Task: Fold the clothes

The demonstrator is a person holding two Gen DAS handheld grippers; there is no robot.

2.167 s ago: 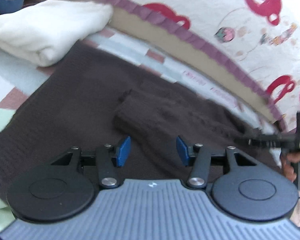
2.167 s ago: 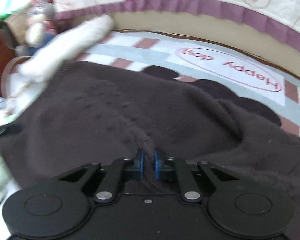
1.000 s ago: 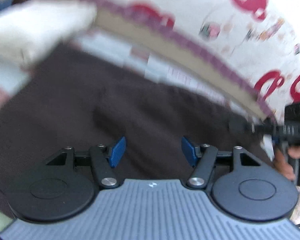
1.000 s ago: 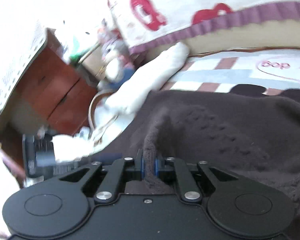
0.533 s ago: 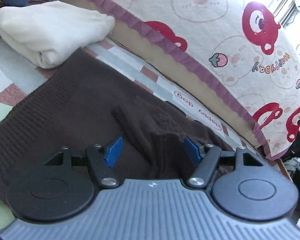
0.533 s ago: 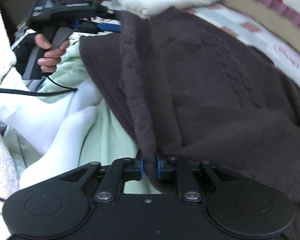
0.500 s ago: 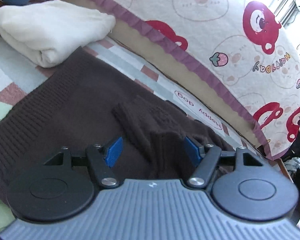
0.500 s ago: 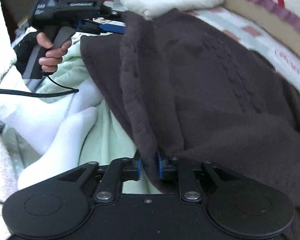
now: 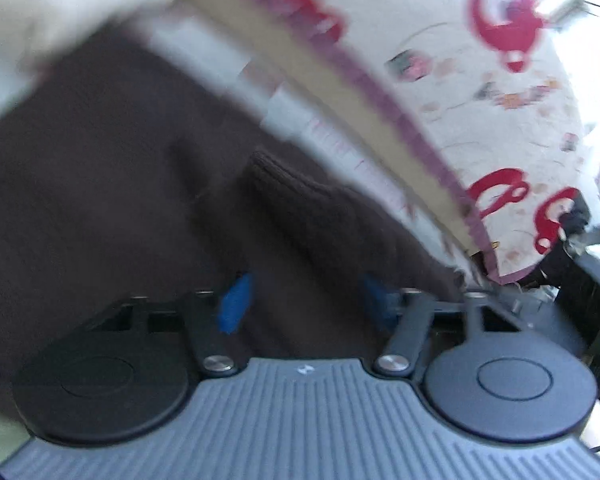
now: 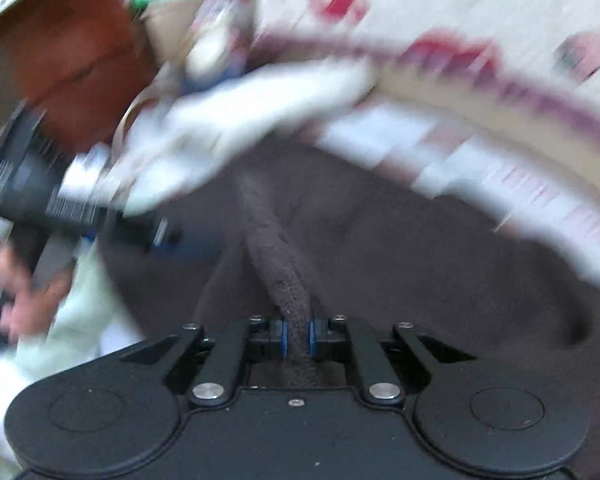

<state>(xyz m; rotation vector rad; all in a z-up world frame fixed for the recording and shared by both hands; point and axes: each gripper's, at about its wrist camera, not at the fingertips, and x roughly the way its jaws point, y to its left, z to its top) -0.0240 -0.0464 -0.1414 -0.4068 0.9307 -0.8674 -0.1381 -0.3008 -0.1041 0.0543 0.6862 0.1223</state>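
On the bed, near to far, both views smeared by motion:

Right tool point(image 10: 297, 342): closed on a ribbed edge of the sweater, which runs up and away from between the blue pads as a raised ridge.

Left tool point(image 9: 304, 300): pads spread wide, blue tips either side of a sweater fold, neither pad clearly pressing it; nothing held.

Sweater point(image 9: 100, 208): dark brown knit, spread over the bed and filling the lower half of both views. In the left view a ribbed cuff or folded sleeve point(image 9: 296, 200) lies on top of the body, just beyond the open pads. In the right view the pinched edge point(image 10: 276, 248) stands up from the rest, with flatter knit to either side.

Hand point(image 10: 24, 296): seen in the right view at the left edge, wrapped on the handle of the left tool; blurred.

Green cloth point(image 10: 80, 300): pale, beside the sweater's left side, under that hand.

White bundle point(image 10: 236, 120): folded white fabric beyond the sweater, touching or just past its far edge; in the left view it shows as a white blur at the top left.

Bedsheet point(image 9: 284, 92): pale with pinkish blocks and some lettering, bare between sweater and headboard.

Headboard cover point(image 9: 460, 80): cream with red cartoon prints and a purple frilled hem, along the far side.

Wooden furniture point(image 10: 72, 52): reddish brown, far left of the right view.
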